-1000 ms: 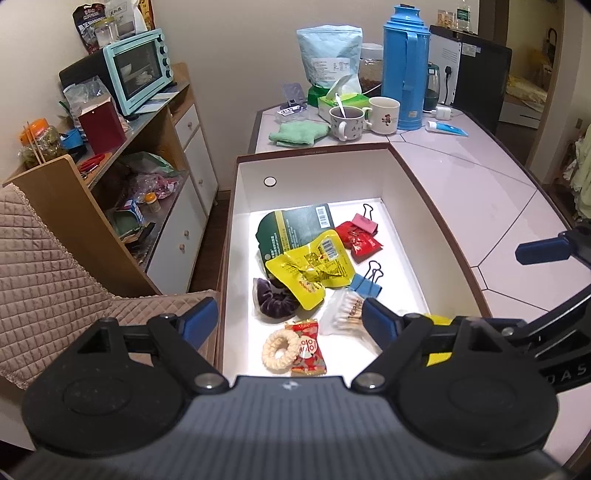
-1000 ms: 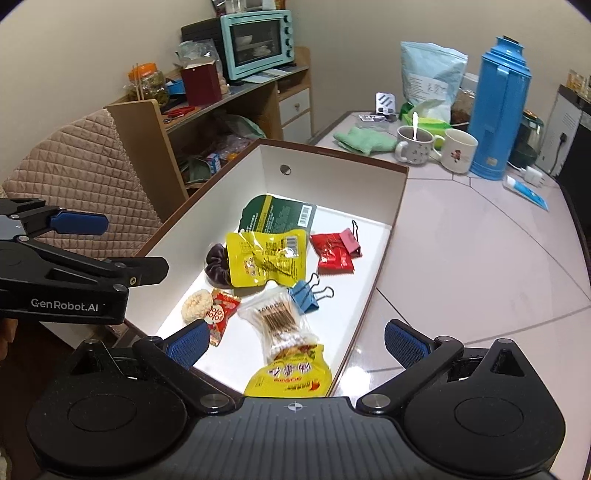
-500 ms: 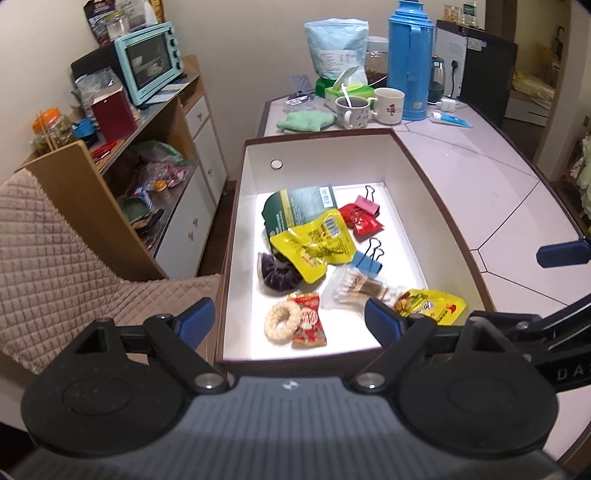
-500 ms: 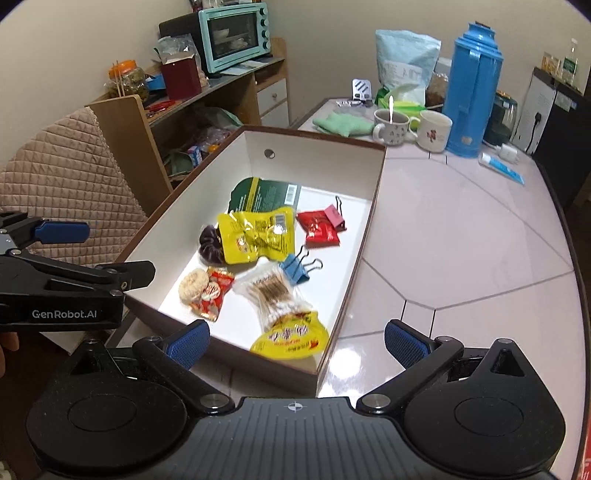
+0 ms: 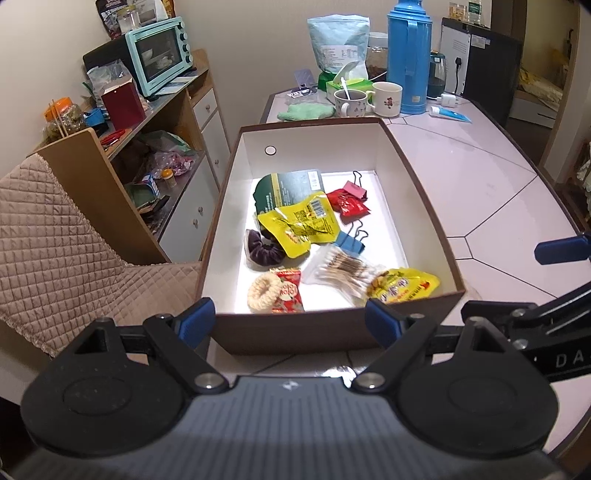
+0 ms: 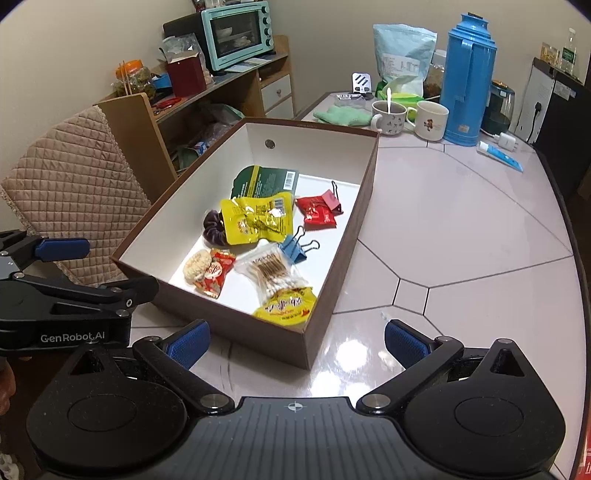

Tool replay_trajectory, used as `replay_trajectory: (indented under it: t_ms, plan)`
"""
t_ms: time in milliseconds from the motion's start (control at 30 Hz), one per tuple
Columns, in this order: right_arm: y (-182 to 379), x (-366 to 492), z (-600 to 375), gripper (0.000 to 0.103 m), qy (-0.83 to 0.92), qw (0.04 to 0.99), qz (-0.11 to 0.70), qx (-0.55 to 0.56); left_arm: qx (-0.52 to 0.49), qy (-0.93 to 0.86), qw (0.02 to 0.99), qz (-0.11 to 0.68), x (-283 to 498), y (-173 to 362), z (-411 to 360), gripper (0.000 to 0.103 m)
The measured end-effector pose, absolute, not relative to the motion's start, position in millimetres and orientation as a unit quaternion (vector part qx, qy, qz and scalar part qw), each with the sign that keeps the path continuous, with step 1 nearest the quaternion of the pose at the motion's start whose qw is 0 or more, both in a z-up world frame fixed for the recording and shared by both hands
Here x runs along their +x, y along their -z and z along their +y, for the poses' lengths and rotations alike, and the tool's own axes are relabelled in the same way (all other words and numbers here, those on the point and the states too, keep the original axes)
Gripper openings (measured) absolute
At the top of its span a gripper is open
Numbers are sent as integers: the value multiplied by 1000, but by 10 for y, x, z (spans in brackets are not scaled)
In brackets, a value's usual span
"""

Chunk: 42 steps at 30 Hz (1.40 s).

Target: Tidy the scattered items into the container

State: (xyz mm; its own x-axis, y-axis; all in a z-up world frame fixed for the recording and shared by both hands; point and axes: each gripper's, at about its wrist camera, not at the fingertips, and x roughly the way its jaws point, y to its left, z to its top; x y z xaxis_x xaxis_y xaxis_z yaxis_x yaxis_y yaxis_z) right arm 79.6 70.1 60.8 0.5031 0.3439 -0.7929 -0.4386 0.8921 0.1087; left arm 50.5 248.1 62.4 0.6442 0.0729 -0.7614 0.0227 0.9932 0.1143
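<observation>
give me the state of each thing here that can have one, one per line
left claw: open, empty
right claw: open, empty
box: lidless, holding the small items
blue binder clip: in the box, handles splayed
cotton swab pack: sealed, lying flat
blue thermos: upright, capped
mug with spoon: upright
white mug: upright
toaster oven: door shut
tube: lying on the table, capped

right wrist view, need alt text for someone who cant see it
A brown box with a white inside sits on a pale table, holding snack packets, binder clips, cotton swabs and a purple scrunchie. The right gripper is open and empty in front of it, with the left gripper alongside.
</observation>
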Motion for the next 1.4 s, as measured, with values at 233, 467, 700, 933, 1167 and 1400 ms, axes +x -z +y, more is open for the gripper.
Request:
replay_trajectory:
  t_ms: [233, 467, 700, 933, 1167, 1400]
  plan:
    - [-591, 667, 603, 103, -234, 862, 447, -52, 51, -25, 903, 426, 314, -613, 2404, 86]
    - [-586, 540, 534, 103, -236, 864, 442, -52, 53, -27, 902, 427, 143, -586, 2331, 86]
    - [-596, 399, 476, 103, -224, 871, 433, -63, 63, -27, 903, 425, -60, -541, 2218, 86]
    - [-565, 302, 416, 103, -228, 867, 439, -62, 50, -31, 903, 426, -222, -547, 2155, 86]
    - [-495, 214, 384, 103, -231, 860, 450, -63, 54, -55, 898, 434, -385, -480, 2113, 86]
    - [-407, 149, 396, 103, -241, 856, 451, -72, 46, -77, 891, 444, -560, -382, 2119, 86]
